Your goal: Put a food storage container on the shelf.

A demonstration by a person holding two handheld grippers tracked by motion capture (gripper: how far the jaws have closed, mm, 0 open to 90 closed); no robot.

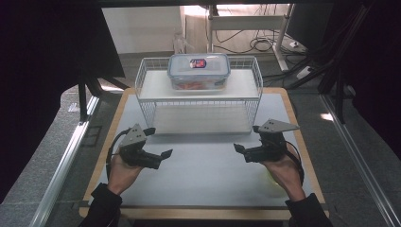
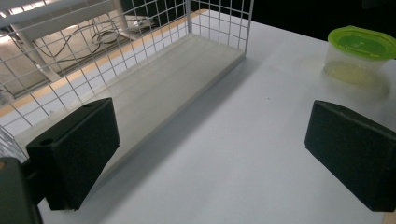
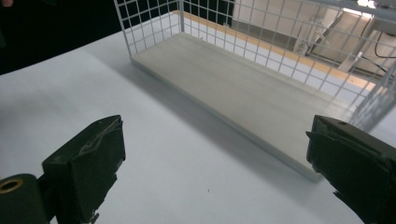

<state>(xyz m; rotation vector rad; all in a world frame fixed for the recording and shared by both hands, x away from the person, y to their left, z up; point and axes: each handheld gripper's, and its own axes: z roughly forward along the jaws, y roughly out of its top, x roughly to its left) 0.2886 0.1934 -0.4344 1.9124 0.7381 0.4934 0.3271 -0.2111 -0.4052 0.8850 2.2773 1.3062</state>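
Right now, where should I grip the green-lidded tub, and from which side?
Probably the clear wall just under the lid of the green-lidded tub, fingers on opposite sides. It stands upright on the table with an overhanging lid, so come in level from the left gripper side, where nothing stands between.

White-topped table with wooden edging carries a white wire shelf rack at its far side and a green-lidded clear tub near the right edge.
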